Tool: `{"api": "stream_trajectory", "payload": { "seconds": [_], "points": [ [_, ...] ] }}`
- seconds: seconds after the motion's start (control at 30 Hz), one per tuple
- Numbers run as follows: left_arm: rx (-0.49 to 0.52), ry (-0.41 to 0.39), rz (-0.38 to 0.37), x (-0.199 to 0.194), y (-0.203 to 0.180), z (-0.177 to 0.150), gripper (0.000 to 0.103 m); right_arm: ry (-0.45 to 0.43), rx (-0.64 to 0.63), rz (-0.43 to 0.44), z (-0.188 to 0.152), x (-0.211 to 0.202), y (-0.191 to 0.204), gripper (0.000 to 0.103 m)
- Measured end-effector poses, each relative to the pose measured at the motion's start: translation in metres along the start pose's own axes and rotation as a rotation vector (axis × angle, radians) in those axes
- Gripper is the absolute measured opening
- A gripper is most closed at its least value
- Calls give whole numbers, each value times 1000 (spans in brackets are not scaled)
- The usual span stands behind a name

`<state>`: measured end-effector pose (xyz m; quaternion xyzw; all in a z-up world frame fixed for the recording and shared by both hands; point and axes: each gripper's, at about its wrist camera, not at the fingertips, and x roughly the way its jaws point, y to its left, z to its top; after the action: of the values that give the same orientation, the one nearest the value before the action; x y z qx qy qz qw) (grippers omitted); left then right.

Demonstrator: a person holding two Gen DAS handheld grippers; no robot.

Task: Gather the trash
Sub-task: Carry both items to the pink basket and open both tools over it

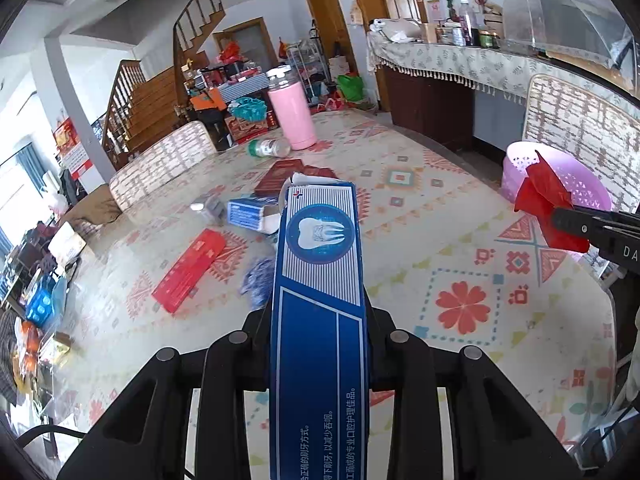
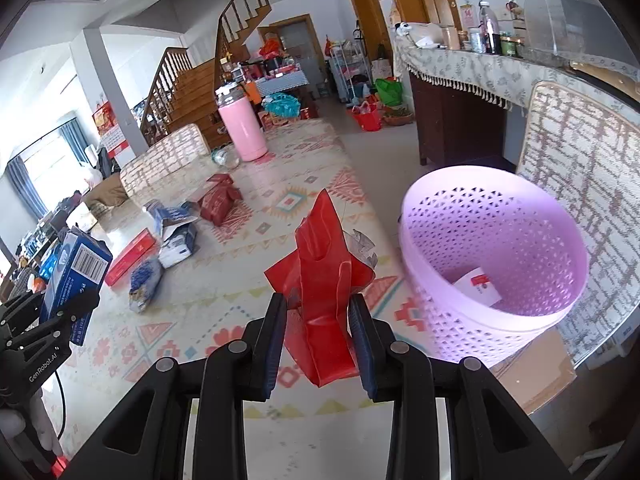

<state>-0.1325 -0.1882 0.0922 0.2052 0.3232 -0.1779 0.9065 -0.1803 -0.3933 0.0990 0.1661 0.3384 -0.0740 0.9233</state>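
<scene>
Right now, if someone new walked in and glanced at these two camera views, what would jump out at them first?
Probably the long blue toothpaste box clamped in the left gripper, filling the middle of the left wrist view. Next, the crumpled red wrapper pinched in the right gripper, just left of the lilac perforated basket at the table's right edge. Behind them, a tall pink flask stands at the far end of the patterned tablecloth.

Bright daylight from the windows [image 2: 36, 176] at far left fills both views, glare whitening the glossy table cover [image 1: 400, 216], shadows soft, focus fairly sharp, while fisheye distortion bends edges and leaves dark corners in all 4 places.
</scene>
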Motion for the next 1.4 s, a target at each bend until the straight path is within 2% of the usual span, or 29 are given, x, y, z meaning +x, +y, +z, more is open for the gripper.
{"api": "stream_trajectory", "payload": {
  "seconds": [0.37, 0.57, 0.73, 1.03, 1.4],
  "points": [
    [49, 0, -50, 11, -38, 19, 30, -27, 42, -37, 4, -11, -40, 34],
    [65, 1, -112, 17, -61, 36, 30, -42, 73, -65, 12, -14, -66, 34],
    [68, -10, -193, 23, -82, 64, 30, -57, 96, -96, 19, -18, -89, 34],
    [48, 15, -399, 52, -136, 122, 30, -65, 161, -155, 34, -16, -137, 34],
    [34, 97, -614, 95, -201, 170, 31, -34, 226, -166, 47, 2, -175, 36]
  ]
}}
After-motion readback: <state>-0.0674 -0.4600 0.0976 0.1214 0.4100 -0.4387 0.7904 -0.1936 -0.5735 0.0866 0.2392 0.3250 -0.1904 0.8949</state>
